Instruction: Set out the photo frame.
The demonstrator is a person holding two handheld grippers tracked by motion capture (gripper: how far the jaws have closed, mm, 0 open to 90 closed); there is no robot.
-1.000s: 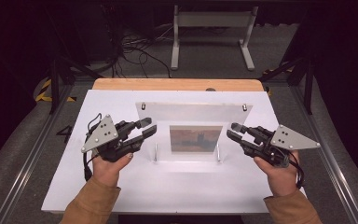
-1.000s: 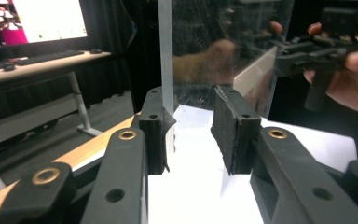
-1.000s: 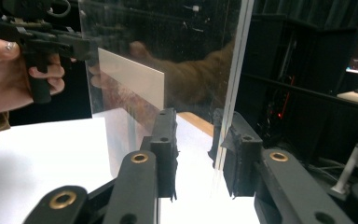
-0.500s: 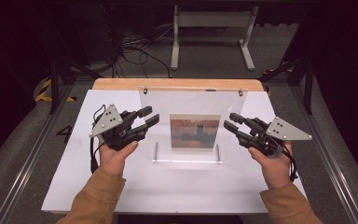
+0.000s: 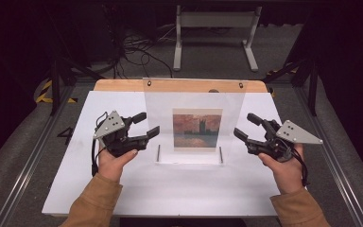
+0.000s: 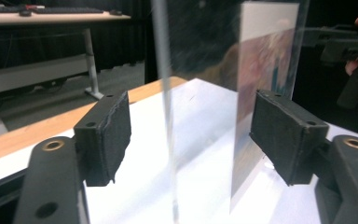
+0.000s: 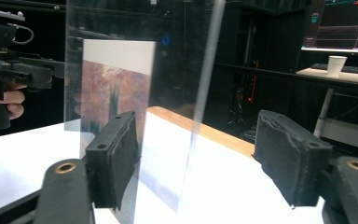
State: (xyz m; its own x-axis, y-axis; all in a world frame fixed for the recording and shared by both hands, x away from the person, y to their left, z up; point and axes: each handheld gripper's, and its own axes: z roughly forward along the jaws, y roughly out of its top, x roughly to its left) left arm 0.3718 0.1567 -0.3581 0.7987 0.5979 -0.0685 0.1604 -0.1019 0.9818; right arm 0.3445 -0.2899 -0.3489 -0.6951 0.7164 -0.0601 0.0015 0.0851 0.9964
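A clear acrylic picture frame (image 5: 231, 101) stands upright on the white table (image 5: 170, 194), holding a reddish painting print (image 5: 197, 128). My left gripper (image 5: 147, 124) is at the frame's left edge and my right gripper (image 5: 244, 125) at its right edge. Both have just been opening their jaws. In the left gripper view the frame's edge (image 6: 165, 93) runs between the pads (image 6: 105, 135) of the left gripper (image 6: 193, 135) without touching them. In the right gripper view the edge (image 7: 205, 93) likewise stands free between the pads (image 7: 114, 158) of the right gripper (image 7: 200, 158).
A wooden strip (image 5: 123, 85) borders the table's far edge. Behind it on the floor are a metal stand (image 5: 215, 38) and cables (image 5: 137, 47). Metal rails (image 5: 331, 161) run along both sides. A paper cup (image 7: 336, 65) sits on a distant desk.
The frame has tipped up from leaning back to standing upright. Both grippers' jaws have spread wide off its side edges, and the left hand has sunk a little.
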